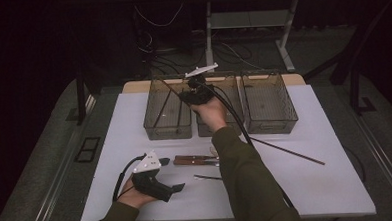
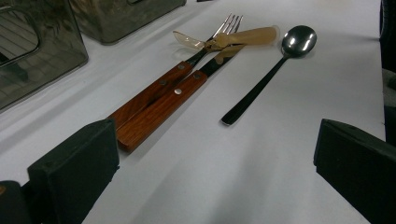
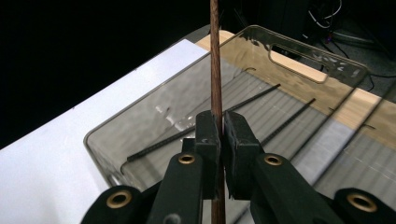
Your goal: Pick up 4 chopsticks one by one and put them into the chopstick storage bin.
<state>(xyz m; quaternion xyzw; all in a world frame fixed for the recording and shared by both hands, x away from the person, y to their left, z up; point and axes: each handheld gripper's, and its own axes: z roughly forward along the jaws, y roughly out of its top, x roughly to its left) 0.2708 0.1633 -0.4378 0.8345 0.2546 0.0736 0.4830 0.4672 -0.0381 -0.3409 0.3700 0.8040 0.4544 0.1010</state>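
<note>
White table [image 1: 312,185], dark room: we carry a chopstick [image 3: 215,60] over the left bin [image 1: 157,127].
Our right gripper [image 3: 222,133] pinches the brown stick tight above that bin. It could tip, hit the rim, or slip and fall outside if we let go too soon. Our left gripper [image 2: 215,172] rests spread wide near the fork [image 2: 187,70], knife [image 2: 161,109] and spoon [image 2: 271,70]. We cannot see the stick's far end.

— How many bins [image 1: 269,103] stand on the counter [image 1: 327,185]?
— Three smoky clear ones, side by side.
— And chopsticks?
— One brown chopstick [image 1: 288,151] lies on the counter, one [image 3: 215,60] is in the right gripper [image 3: 221,128].
— Cutlery?
— Two wooden-handled pieces [image 2: 156,100], one dark spoon [image 2: 268,74], one clear plastic spoon [image 2: 224,39].
</note>
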